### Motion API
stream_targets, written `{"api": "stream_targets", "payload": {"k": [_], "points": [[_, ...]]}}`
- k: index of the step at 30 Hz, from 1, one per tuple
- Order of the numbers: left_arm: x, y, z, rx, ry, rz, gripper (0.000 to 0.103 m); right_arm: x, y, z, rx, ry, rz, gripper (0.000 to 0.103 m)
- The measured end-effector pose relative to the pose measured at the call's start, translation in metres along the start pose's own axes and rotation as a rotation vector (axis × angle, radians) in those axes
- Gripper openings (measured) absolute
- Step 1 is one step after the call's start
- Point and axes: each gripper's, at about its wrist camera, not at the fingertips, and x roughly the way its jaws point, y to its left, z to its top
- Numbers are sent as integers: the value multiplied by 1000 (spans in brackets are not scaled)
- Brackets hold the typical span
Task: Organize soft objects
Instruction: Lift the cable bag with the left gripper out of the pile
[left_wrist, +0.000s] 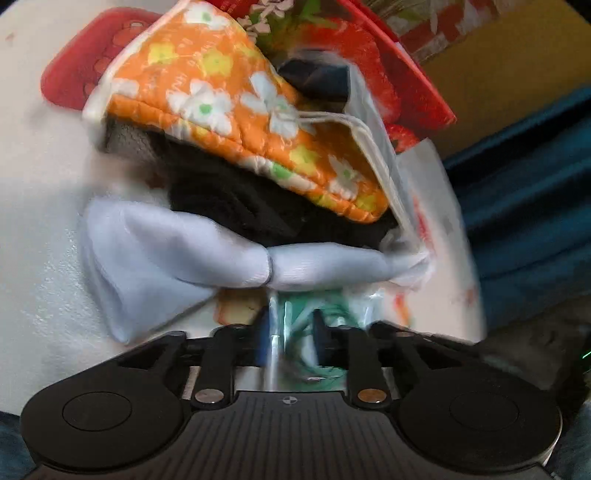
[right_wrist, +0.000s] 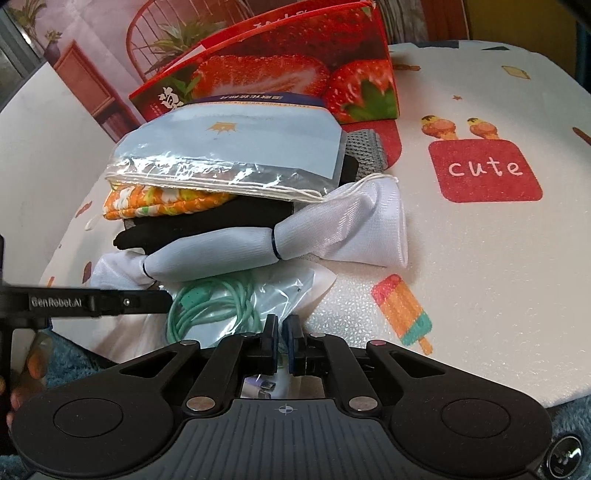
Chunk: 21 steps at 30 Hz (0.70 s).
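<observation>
A clear plastic bag with a coiled green cable (right_wrist: 207, 306) lies at the near edge of a pile of soft things. My right gripper (right_wrist: 283, 334) is shut on that bag's near edge. My left gripper (left_wrist: 291, 332) stands a little open, with the same bag (left_wrist: 306, 314) between its fingers, and one of its fingers (right_wrist: 147, 299) reaches in from the left. Behind the bag lie a white mesh pouch (right_wrist: 258, 243) tied with black bands, a black cloth (right_wrist: 207, 225), an orange floral pouch (left_wrist: 229, 110) and a clear bag with a pale blue card (right_wrist: 236, 147).
A red strawberry box (right_wrist: 295, 74) stands behind the pile, with a grey knitted piece (right_wrist: 365, 147) beside it. The white foam mat (right_wrist: 480, 258) carries a red "cute" print (right_wrist: 484, 170) and an ice-lolly print (right_wrist: 402, 310). A blue fuzzy rug (right_wrist: 565, 406) borders it.
</observation>
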Motion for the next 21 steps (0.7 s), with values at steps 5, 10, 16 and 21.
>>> {"api": "stream_targets", "payload": {"k": [5,10,16,21], "points": [[0,-8,-1,53,-1,29,30,1,-3,1,12,1,16,5],[6,-25,-4,141,-31,89,30,1,-2,1,-1,-2,8,5],[7,-35,-10,199,-74,167,18,2,1,0,-6,-6,5,5],[4,-40,-9,227,-63,194,17,0,11,0,-50,-8,-19,5]]}}
